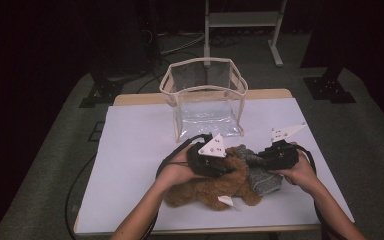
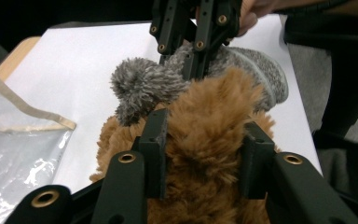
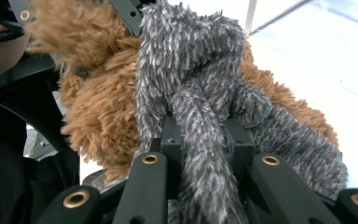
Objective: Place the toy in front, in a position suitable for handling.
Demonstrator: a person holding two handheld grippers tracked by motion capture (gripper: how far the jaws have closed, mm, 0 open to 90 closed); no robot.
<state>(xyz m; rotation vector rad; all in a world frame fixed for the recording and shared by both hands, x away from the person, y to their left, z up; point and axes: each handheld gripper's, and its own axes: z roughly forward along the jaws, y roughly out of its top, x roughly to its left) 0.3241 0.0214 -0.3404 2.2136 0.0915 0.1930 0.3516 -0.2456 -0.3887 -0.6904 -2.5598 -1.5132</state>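
A brown plush toy lies on the white table near the front edge, with a grey fuzzy hat at its right end. My left gripper comes in from the left, and its jaws press on a tuft of the brown fur, seen close in the left gripper view. The hat's pompom sits just beyond it. My right gripper comes in from the right, shut on a fold of the grey hat between its jaws. Brown fur bulges to its left.
A clear plastic pouch with beige trim stands open at the back of the table. A white tag hangs from the toy at the front. Bare white table surface spreads to the left. A metal stand is on the floor behind.
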